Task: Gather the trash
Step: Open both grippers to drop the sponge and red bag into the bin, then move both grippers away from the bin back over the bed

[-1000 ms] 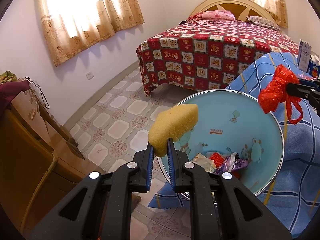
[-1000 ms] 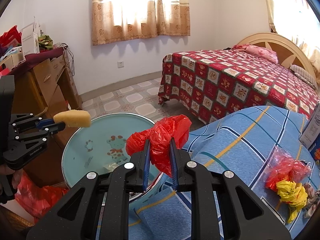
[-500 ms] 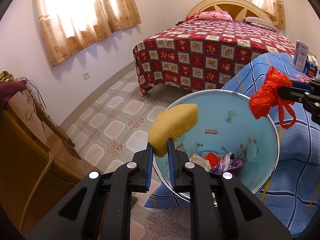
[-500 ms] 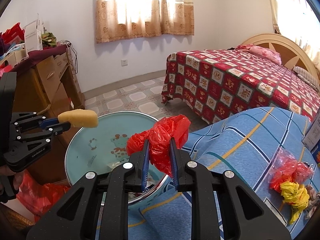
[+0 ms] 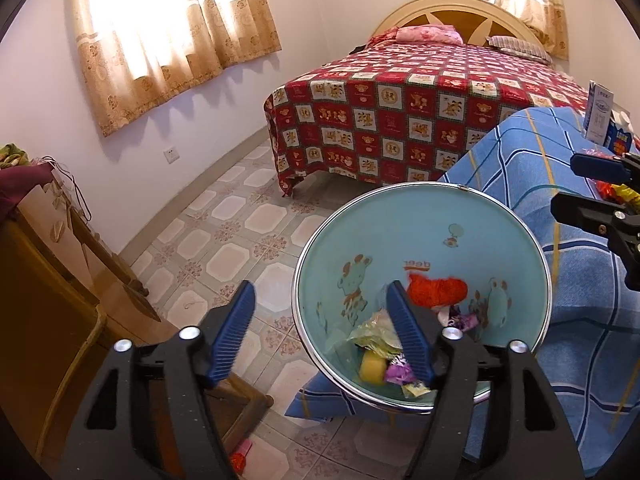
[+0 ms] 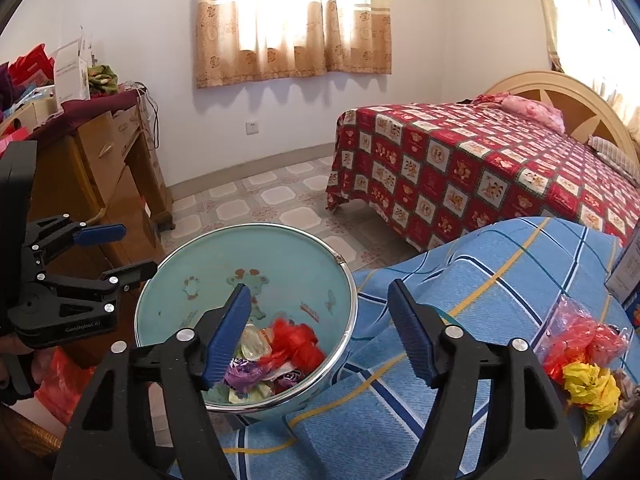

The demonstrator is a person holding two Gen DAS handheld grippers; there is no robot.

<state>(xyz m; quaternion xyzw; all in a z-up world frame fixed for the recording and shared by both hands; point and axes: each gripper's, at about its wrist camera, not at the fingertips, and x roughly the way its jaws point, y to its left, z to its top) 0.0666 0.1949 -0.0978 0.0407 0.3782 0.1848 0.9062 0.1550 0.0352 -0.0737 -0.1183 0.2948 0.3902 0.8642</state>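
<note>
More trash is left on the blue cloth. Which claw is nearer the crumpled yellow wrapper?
Right. The right claw hangs open over the cloth beside the bin, with the yellow wrapper just to its right. The left claw is open beyond the bin's far side.

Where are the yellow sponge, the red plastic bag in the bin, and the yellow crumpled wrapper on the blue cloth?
yellow sponge (image 5: 371,369), left wrist view, its visible face among the trash.
red plastic bag (image 6: 298,342), right wrist view, middle of the crumple.
yellow crumpled wrapper (image 6: 591,390), right wrist view, centre of the wad.
</note>
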